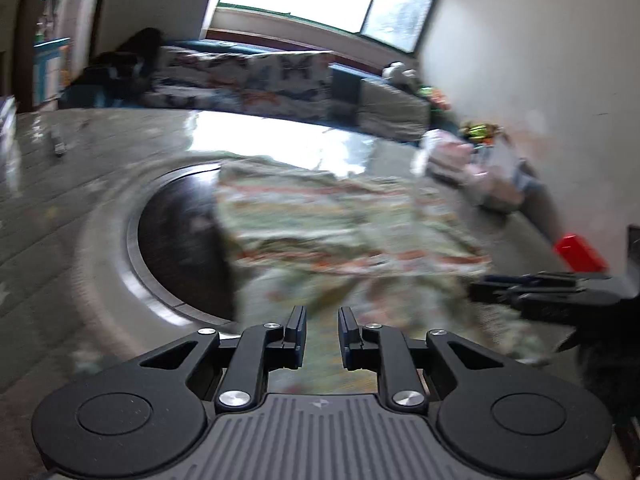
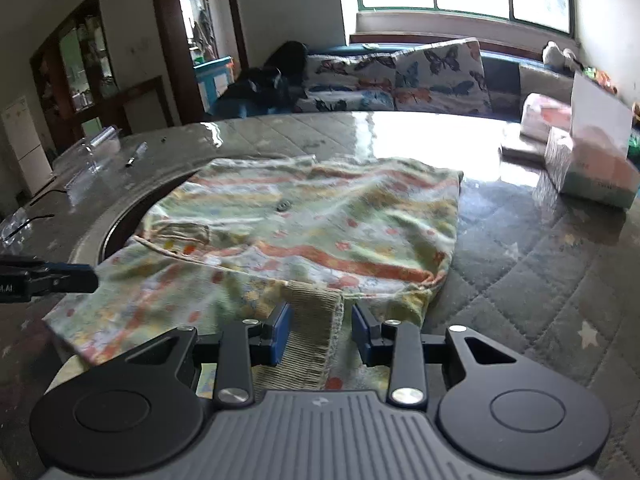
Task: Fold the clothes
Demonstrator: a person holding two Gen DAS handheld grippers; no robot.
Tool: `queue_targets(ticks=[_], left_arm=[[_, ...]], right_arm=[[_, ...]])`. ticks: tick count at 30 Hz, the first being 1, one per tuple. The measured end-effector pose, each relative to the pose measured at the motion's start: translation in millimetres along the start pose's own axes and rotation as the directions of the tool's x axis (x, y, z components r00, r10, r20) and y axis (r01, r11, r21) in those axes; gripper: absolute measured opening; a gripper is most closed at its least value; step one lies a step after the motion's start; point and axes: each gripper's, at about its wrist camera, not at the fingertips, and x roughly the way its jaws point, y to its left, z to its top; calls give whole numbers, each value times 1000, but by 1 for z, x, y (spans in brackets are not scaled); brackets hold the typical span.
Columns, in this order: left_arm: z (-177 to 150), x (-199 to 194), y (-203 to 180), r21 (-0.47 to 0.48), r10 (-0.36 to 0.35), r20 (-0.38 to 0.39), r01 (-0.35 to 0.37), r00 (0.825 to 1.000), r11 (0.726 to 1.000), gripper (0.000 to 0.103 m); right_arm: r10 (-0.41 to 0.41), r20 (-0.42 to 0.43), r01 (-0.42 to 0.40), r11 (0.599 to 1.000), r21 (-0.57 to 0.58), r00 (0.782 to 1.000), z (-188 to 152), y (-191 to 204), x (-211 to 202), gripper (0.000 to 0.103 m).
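Note:
A small patterned garment (image 2: 304, 224), pale green with orange stripes, lies partly folded on the glass-topped table (image 2: 520, 264). Its ribbed beige cuff (image 2: 312, 320) lies between the fingers of my right gripper (image 2: 322, 322), which is open above it. My left gripper (image 1: 322, 324) is open over the garment's near edge (image 1: 340, 232); this view is blurred. The right gripper's fingers (image 1: 532, 286) show at the right of the left wrist view, and the left gripper's fingers (image 2: 60, 276) show at the left of the right wrist view.
A round dark inset (image 1: 180, 240) lies in the table under the garment's left side. Tissue boxes and packets (image 2: 588, 160) stand at the table's right. A red object (image 1: 580, 254) is at right. A pen (image 2: 136, 154) and clear plastic (image 2: 96, 152) lie far left. A sofa (image 2: 400, 76) is behind.

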Motion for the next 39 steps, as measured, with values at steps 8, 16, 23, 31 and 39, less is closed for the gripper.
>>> queue_targets(ticks=[8,16,23,31,39], left_arm=[[-7,3,8,39,52,-5,-52,999,998,18],[-8,8,11,80,64,-5,-64,998,995,13],[3,-8,3,98,38,21,-40,999,994,14],[0,6,-32,161,-56,-12,57,998,985,14],[-10,3,-50,218,-90,-25,93,996,972,20]], right_arm=[[-4,13,4,1000,0,1000,5,6,-8,7],[-39,12,39,999,5,999,5,7,-17,9],[-27,31,29,998,-59,999,-2,15,-33,15],[36,-34,-41,991,-131,999,-20,29,-27,17],[43,-36,-48,985,-168,998,-31,35,-36,28]])
